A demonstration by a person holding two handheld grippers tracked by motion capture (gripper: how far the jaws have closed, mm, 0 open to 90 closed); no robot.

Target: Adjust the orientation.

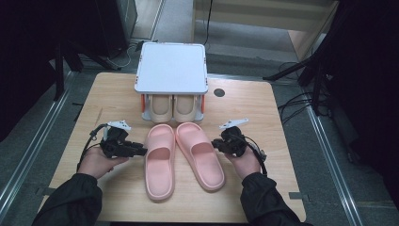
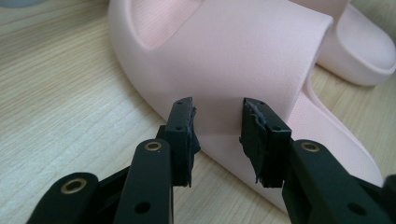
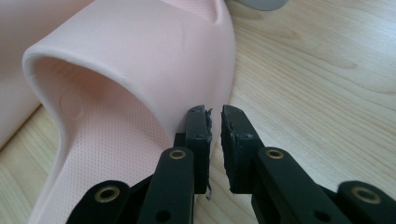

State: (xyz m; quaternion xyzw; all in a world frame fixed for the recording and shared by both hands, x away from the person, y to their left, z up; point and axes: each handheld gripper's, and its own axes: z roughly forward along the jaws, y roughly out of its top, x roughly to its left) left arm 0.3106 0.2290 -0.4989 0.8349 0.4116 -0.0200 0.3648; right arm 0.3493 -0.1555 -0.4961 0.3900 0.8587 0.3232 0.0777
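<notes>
Since the left gripper [image 1: 141, 150] gapes beside one soft pink foam slipper [image 1: 159, 162] and the right gripper [image 1: 215, 143], nearly closed, nears the other pink slipper [image 1: 201, 155], each should probably bite its strap edge squarely.

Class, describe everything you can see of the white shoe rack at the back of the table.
The shoe rack stands at the table's far edge: a flat, square, white top, plastic-looking, on corner posts with orange fittings. In the open tier beneath sits a pair of beige slippers, side by side. The pink slippers lie just before it, apart from it.
</notes>
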